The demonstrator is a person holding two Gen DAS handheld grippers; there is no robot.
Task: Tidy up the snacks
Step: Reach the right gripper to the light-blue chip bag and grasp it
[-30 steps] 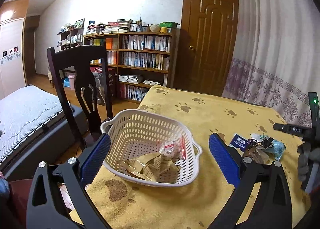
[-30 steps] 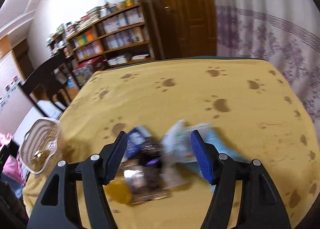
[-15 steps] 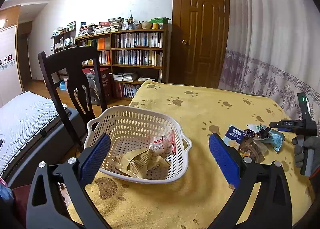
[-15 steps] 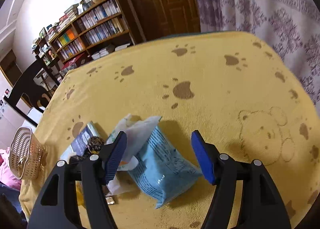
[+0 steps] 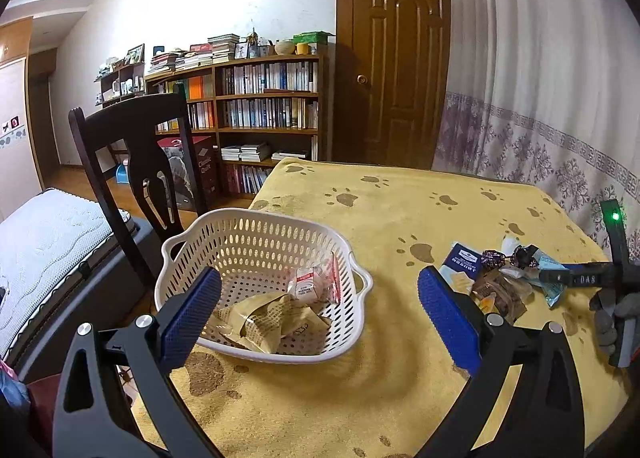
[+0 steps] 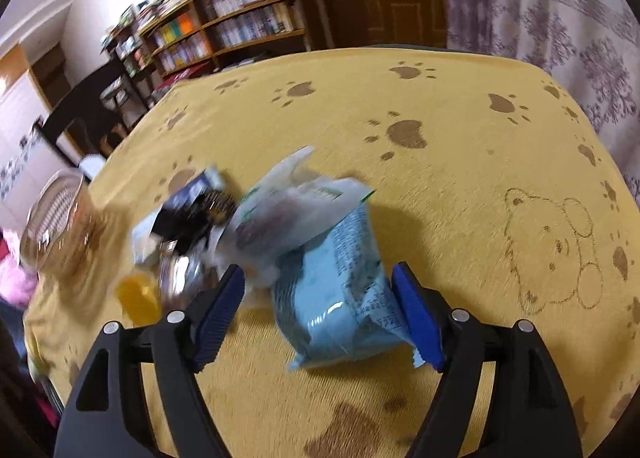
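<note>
Light blue snack packet [image 6: 340, 290] lies flat on the yellow paw-print cloth [image 6: 460, 162], between the spread fingers of my right gripper [image 6: 320, 312]; jaws apart, right pad at the packet's edge, nothing clamped. A white wrapper [image 6: 288, 214] overlaps its far end; more snacks heaped just left, blurred. My left gripper [image 5: 318, 308] is released and empty, above the white basket [image 5: 256, 226], which holds tan packets [image 5: 268, 322] and a red-and-white one [image 5: 314, 284]. Dark chair [image 5: 136, 162] beside the table.
</note>
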